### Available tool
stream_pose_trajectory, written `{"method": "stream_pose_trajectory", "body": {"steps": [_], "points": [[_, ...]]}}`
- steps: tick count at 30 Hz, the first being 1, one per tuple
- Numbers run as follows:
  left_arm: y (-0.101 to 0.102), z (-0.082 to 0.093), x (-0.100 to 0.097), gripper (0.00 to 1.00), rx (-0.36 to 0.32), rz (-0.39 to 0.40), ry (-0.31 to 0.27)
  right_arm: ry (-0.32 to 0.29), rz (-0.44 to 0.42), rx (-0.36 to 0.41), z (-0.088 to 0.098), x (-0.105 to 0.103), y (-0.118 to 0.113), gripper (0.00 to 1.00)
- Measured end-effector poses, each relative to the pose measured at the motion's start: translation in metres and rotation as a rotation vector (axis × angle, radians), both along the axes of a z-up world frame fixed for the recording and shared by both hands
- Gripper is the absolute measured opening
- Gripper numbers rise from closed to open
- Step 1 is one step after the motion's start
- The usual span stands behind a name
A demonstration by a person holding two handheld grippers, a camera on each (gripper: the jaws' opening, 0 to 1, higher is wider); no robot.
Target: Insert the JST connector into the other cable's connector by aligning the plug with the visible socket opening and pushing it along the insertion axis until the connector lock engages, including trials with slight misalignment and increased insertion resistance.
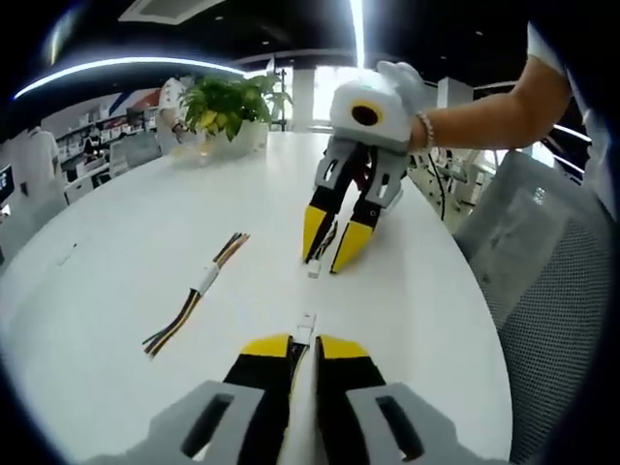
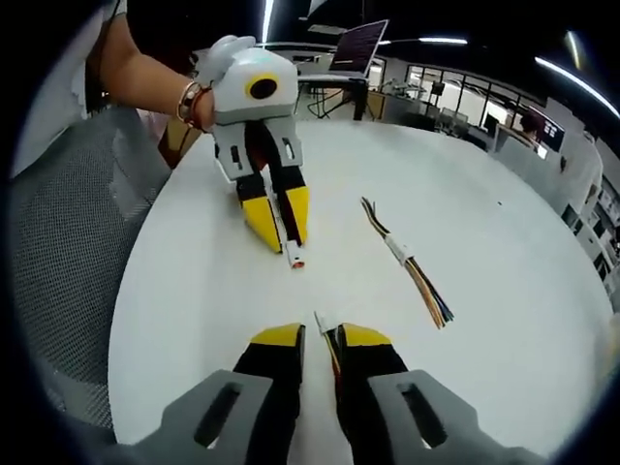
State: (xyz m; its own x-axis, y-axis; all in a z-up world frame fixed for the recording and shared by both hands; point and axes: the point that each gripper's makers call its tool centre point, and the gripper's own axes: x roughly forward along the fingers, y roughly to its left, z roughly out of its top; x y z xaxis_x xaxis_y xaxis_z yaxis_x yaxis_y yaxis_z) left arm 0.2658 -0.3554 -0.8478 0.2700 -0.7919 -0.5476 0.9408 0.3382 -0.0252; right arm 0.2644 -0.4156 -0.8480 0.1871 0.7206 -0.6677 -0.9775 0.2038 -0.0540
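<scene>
Left gripper view | left gripper [image 1: 303, 341] pinches white plug [image 1: 306, 327] | right gripper [image 1: 329, 254] pinches small connector [image 1: 314, 265] | glossy table [image 1: 126, 262]

Left tongs [image 1: 303, 343] pinching connector [image 1: 306, 327], right tongs [image 1: 329, 248] opposite, spare cable [image 1: 197, 291] aside

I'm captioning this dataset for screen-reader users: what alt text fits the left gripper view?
Two yellow-tipped grippers face each other over a white table, the left gripper pinching a small white connector and the right gripper holding another. A spare joined cable lies to the side, with a potted plant behind.
</scene>
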Motion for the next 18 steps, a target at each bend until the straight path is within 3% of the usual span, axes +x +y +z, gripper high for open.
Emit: {"method": "stream_pose_trajectory", "body": {"steps": [10,18], "points": [[-0.0004,0.0011,0.0012,0.01,-0.021,-0.020,0.010,0.032,0.019,0.046,-0.0005,0.0002,0.0008,0.07],[0.0003,0.0012,-0.0004,0.01,-0.027,-0.024,0.007,0.012,0.005,0.055,-0.0014,0.0018,0.0013,0.04]]}}
